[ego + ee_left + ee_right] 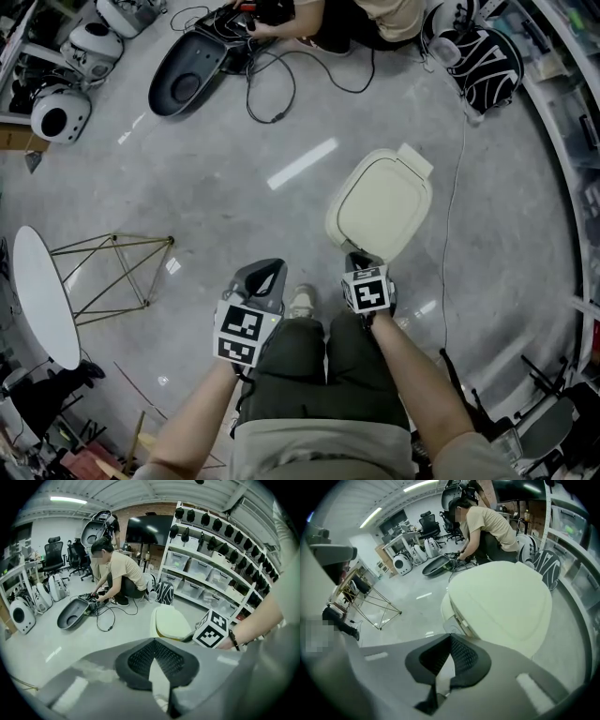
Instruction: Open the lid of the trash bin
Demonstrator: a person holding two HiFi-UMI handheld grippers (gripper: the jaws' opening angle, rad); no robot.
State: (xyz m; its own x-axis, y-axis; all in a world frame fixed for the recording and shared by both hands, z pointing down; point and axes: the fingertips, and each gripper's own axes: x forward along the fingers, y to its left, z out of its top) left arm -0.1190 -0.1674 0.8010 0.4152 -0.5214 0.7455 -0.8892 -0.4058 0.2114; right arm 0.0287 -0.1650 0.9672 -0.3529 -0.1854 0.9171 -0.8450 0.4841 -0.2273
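Note:
The cream trash bin (380, 206) stands on the grey floor with its lid (506, 597) down. My right gripper (359, 257) is at the bin's near edge, and in the right gripper view it (450, 636) points at the front of the bin just under the lid; its jaws are shut with nothing between them. I cannot tell whether it touches the bin. My left gripper (272, 265) hangs to the left of the bin, apart from it, also shut and empty. In the left gripper view (153, 640) the bin (171, 623) shows ahead, beside the right gripper's marker cube (212, 629).
A person (347, 19) crouches at the back beside a black shell (187, 75) and a looped cable (281, 94). A white oval table (42, 295) and a gold wire frame (112, 272) stand left. Shelving (562, 122) curves along the right. A thin cable (448, 244) runs past the bin.

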